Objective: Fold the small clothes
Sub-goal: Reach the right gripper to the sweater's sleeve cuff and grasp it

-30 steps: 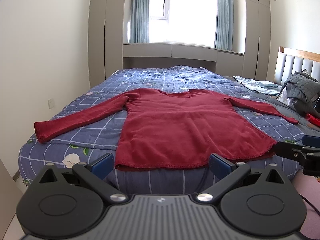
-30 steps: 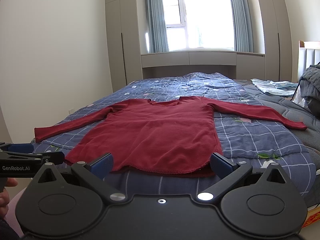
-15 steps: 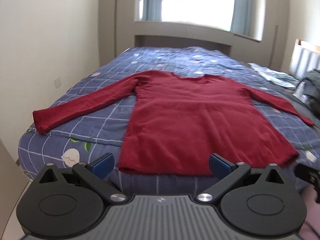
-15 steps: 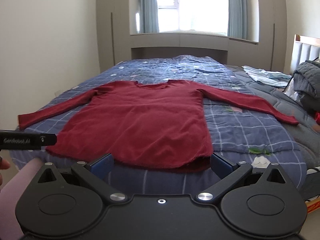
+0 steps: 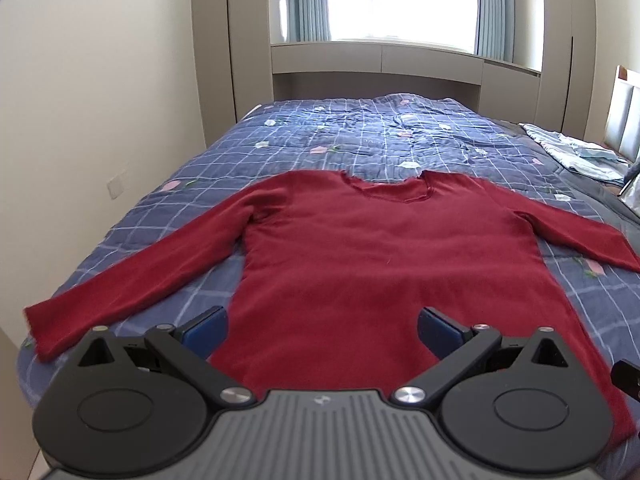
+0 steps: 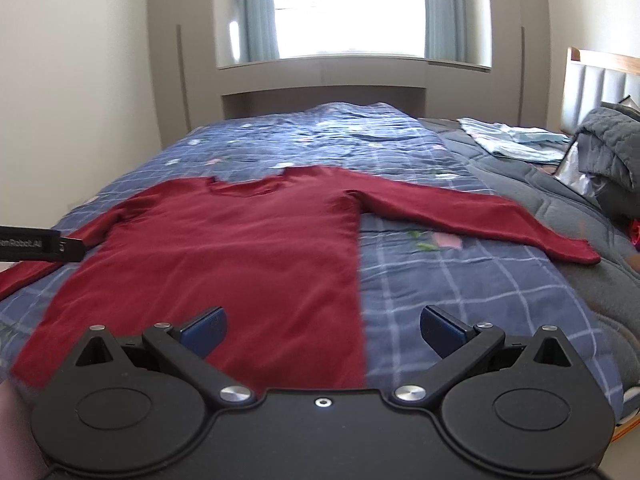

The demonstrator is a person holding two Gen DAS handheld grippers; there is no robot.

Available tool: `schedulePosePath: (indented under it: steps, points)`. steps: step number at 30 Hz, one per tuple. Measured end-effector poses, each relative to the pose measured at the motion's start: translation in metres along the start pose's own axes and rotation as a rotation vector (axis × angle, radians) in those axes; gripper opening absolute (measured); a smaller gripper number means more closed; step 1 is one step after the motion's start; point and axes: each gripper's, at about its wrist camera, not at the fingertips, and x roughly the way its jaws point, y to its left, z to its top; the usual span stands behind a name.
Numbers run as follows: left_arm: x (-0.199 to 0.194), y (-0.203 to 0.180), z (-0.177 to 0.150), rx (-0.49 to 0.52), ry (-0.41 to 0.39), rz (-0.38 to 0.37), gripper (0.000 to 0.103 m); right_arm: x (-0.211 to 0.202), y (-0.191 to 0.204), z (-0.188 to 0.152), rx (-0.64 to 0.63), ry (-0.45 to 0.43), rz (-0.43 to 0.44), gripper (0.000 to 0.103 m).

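Note:
A dark red long-sleeved top (image 5: 384, 248) lies flat on the bed, front up, both sleeves spread out sideways, neckline toward the window. My left gripper (image 5: 322, 330) hovers open over the lower left part of the top's body, nothing between its blue pads. In the right wrist view the same red top (image 6: 224, 256) fills the left half. My right gripper (image 6: 322, 330) is open above the top's lower right edge, its left pad over the red cloth and its right pad over the quilt. The left gripper's black body (image 6: 36, 245) pokes in at that view's left edge.
The bed carries a blue checked quilt (image 5: 360, 128) with small flower prints. A grey blanket (image 6: 560, 216) covers its right side, with a pile of grey clothes (image 6: 612, 140) and a light folded cloth (image 6: 516, 140) near the headboard. A wall runs along the left.
Both grippers have moved forward and up from the foot of the bed to above the top's lower half. Both stayed open. The top has not moved.

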Motion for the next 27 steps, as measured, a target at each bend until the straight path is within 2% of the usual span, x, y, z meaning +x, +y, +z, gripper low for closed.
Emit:
schedulePosePath:
  steps: [3, 11, 17, 22, 27]
  points:
    - [0.025, -0.022, 0.015, 0.012, 0.018, -0.016, 0.103, 0.021, -0.023, 0.008, 0.028, -0.003, -0.021, 0.103]
    - [0.086, -0.091, 0.047, 0.101, 0.038, -0.076, 0.103, 0.065, -0.113, 0.02, 0.185, -0.053, -0.003, 0.103]
    - [0.129, -0.135, 0.064, 0.169, 0.033, -0.099, 0.103, 0.099, -0.183, 0.036, 0.299, -0.063, -0.121, 0.103]
    - [0.163, -0.167, 0.076, 0.188, 0.034, -0.127, 0.103, 0.124, -0.24, 0.042, 0.447, -0.061, -0.147, 0.103]
    - [0.188, -0.193, 0.079, 0.207, 0.025, -0.153, 0.103, 0.142, -0.275, 0.033, 0.58, -0.033, -0.174, 0.103]
